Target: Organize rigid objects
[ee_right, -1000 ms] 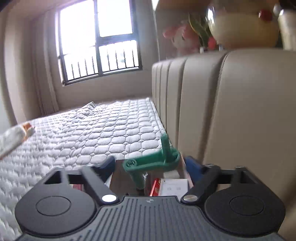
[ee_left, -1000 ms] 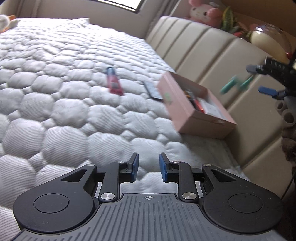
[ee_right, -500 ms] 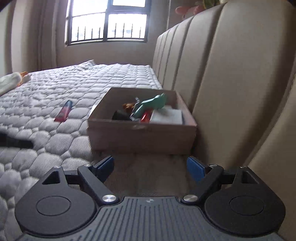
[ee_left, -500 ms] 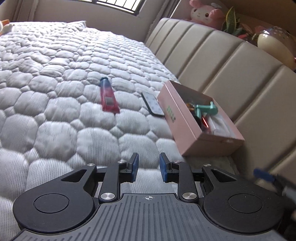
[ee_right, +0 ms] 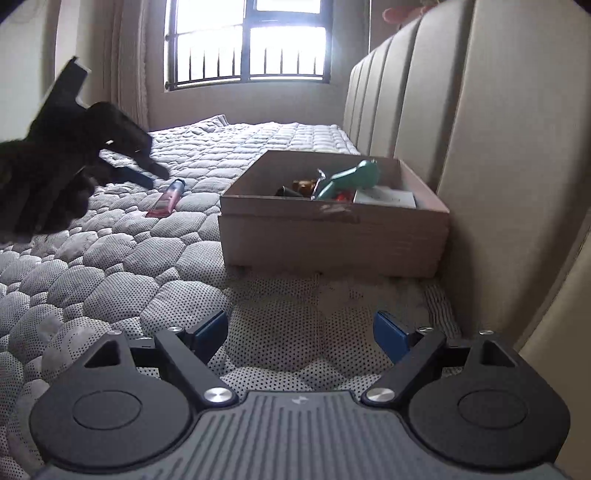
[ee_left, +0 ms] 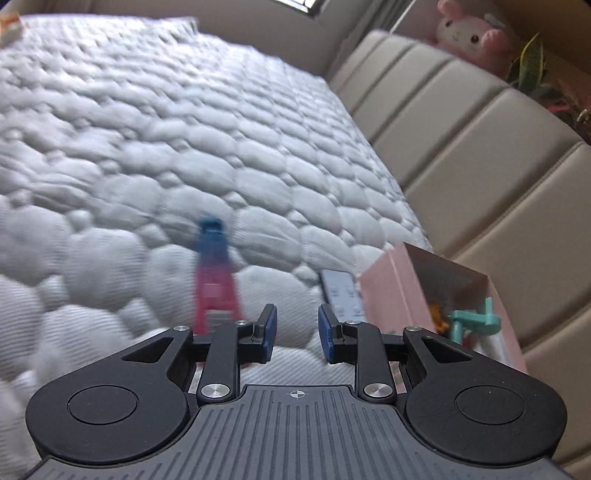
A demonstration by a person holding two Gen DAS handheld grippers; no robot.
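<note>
A red tube with a blue cap [ee_left: 214, 280] lies on the quilted mattress, just ahead and left of my left gripper [ee_left: 297, 332], which stands partly open with nothing between its pads. A grey remote [ee_left: 341, 295] lies beside the pink box [ee_left: 388, 295]. In the box a teal plastic piece [ee_right: 351, 177] rests on other small items. My right gripper [ee_right: 299, 334] is wide open and empty, low over the mattress in front of the box [ee_right: 332, 232]. The right wrist view shows the left gripper [ee_right: 155, 176] as a dark shape over the tube [ee_right: 166, 199].
The padded beige headboard [ee_right: 498, 147] rises right behind the box and along the mattress edge. A pink plush toy [ee_left: 469, 33] and a plant sit on the ledge above it. A barred window [ee_right: 251, 44] is at the far end.
The teal piece left the right gripper and landed in the box. The right gripper sank low in front of the box. The left gripper travelled forward to the red tube.
</note>
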